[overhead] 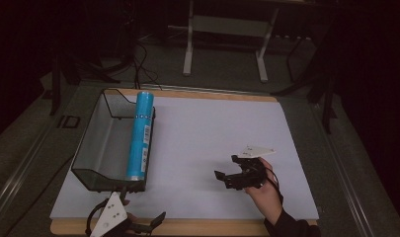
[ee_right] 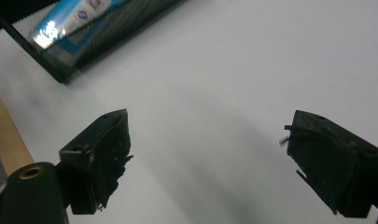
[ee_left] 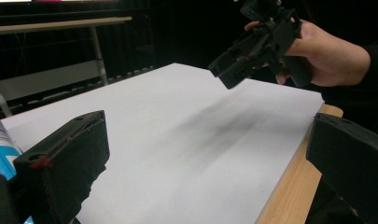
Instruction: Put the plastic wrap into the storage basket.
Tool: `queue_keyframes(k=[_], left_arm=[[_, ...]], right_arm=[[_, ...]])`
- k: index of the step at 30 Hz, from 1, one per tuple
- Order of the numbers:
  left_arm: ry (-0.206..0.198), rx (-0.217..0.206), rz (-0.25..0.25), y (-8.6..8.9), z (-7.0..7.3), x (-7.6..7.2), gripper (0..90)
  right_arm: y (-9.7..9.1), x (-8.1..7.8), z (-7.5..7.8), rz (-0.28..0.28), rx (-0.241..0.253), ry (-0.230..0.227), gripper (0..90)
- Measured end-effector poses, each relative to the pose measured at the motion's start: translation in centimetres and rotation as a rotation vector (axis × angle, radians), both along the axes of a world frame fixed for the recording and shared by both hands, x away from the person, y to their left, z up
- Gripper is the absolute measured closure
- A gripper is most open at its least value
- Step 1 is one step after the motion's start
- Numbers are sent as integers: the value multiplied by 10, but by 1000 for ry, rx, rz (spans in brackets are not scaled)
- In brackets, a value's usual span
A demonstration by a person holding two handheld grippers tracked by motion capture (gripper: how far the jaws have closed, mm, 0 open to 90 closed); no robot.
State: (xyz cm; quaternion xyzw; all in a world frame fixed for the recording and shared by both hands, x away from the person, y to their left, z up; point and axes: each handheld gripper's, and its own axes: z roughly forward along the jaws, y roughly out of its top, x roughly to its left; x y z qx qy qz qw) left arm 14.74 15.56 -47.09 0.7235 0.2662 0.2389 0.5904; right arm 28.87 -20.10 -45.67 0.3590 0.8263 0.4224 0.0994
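Note:
A blue cylindrical tube [overhead: 140, 136] lies lengthwise along the right side of a black mesh tray [overhead: 100, 143] at the left of the table. In the right gripper view the tube [ee_right: 70, 17] and the tray [ee_right: 107, 39] sit at the top left. My left gripper [overhead: 142, 203] is at the table's front edge, just off the tray's near corner. It is open [ee_left: 200, 135] with nothing between its jaws. My right gripper [overhead: 226, 166] hovers over the white sheet to the right of centre. It is open [ee_right: 207, 133] and holds nothing.
A white sheet [overhead: 207, 133] covers most of the wooden tabletop [overhead: 197, 227]. In the left gripper view the other hand [ee_left: 326, 56] holds the right gripper [ee_left: 233, 67] above the sheet. A metal table frame [overhead: 227, 29] stands on the floor beyond.

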Motion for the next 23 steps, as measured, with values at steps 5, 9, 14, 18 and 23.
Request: queue_keyframes(k=[5, 9, 14, 18, 23], left_arm=[[0, 3, -2, 0, 0, 0, 3], [0, 2, -2, -1, 0, 0, 3], [-2, 5, -9, -1, 0, 0, 3], [-2, 6, -11, -2, 0, 0, 3], [-1, 6, -12, -2, 1, 1, 3]], right_arm=[[-11, -9, -2, -3, -15, 0, 129], [-15, -16, -6, 2, -33, -4, 129], [-22, -19, -15, -3, -57, -17, 129], [-25, -17, -15, -17, -62, -44, 129], [-27, -14, -18, -27, -77, -51, 129]])
